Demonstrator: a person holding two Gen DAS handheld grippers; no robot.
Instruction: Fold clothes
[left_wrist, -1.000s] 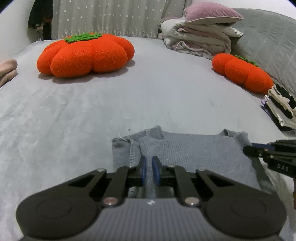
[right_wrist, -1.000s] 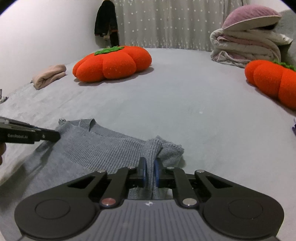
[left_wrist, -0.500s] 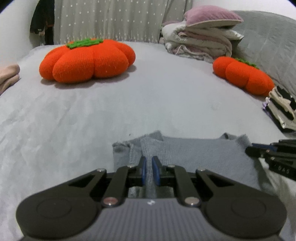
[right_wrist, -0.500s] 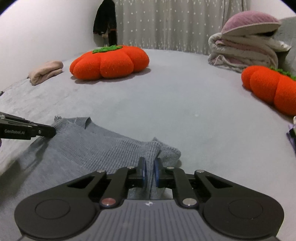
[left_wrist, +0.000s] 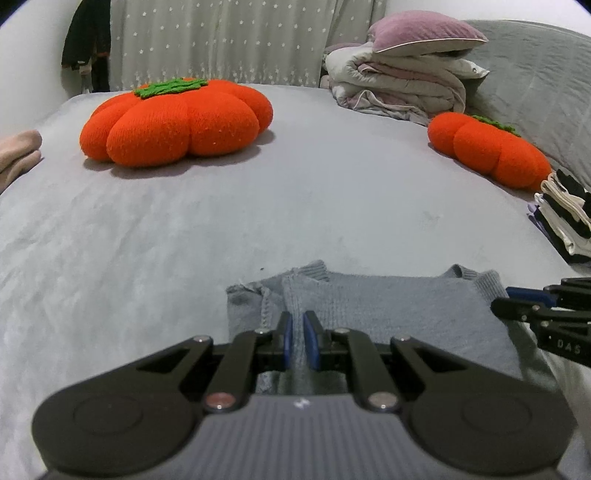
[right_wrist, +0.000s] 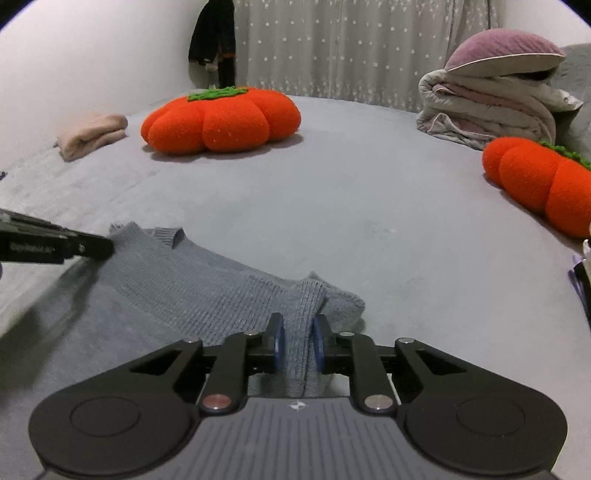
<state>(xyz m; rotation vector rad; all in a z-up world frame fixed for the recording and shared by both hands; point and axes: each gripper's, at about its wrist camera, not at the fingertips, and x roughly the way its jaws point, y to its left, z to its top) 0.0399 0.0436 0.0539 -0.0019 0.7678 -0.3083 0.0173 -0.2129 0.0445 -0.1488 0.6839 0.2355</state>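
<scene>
A grey bed (left_wrist: 258, 221) stretches wide and bare ahead of both tools, with a large orange pumpkin cushion (left_wrist: 177, 122) far ahead to the left, a smaller pumpkin cushion (left_wrist: 491, 151) ahead to the right, and a pile of folded bedding (left_wrist: 402, 85) against the starred curtain (right_wrist: 369, 48) beyond. The grey sweater (left_wrist: 388, 314) lies flat on the bed directly under the tools, its far edge just ahead of their tips. The left tool (left_wrist: 296, 341) angles downward, its blue pads pinched narrowly on a fold of the knit. The right tool (right_wrist: 298, 345) also tilts down; its jaws have just been opening, and a ridge of the sweater stands between the parted pads. A stack of clothes (left_wrist: 565, 221) is cut off at the right edge.
</scene>
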